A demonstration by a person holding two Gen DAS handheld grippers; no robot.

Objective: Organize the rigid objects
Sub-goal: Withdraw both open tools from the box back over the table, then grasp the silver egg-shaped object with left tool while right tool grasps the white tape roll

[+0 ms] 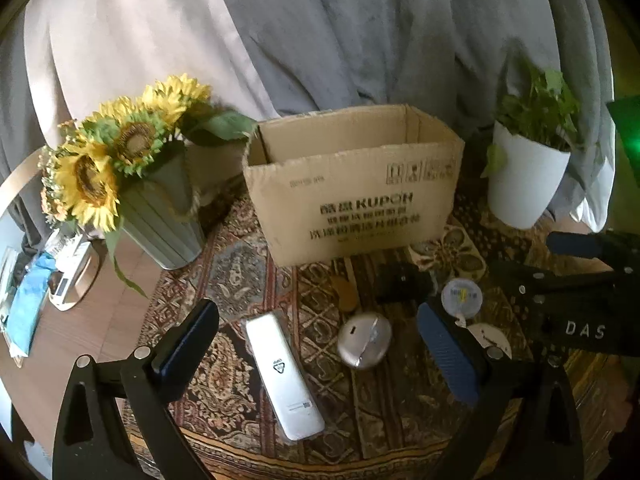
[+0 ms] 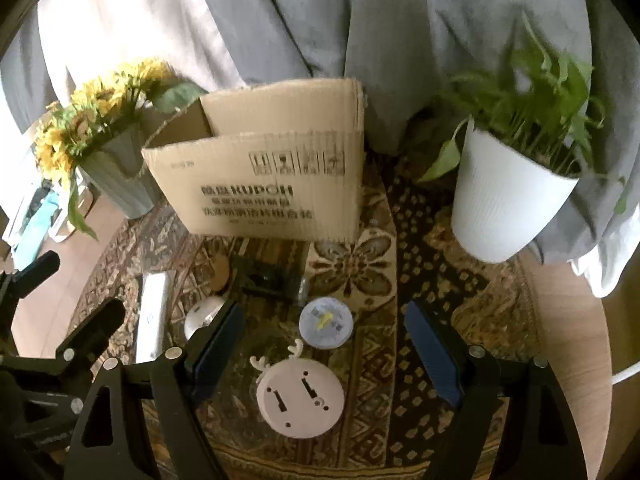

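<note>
Rigid objects lie scattered on a patterned cloth in front of an open cardboard box: a long white packaged item, a round metal disc, a small brown oval piece, a dark object, a round clear-lidded container and a white round plate with antler-shaped ears. What can be seen of the box's inside shows only bare cardboard walls; its floor is hidden by the front wall. To the box's left stands a ribbed grey-green pot holding sunflowers, and to its right a white pot holding a leafy green plant.

The left gripper hangs over the white packaged item and the metal disc with its jaws spread wide, pressing on nothing. The right gripper is likewise spread apart above the antlered plate and the clear-lidded container, touching neither. Grey curtain fabric fills the background.
</note>
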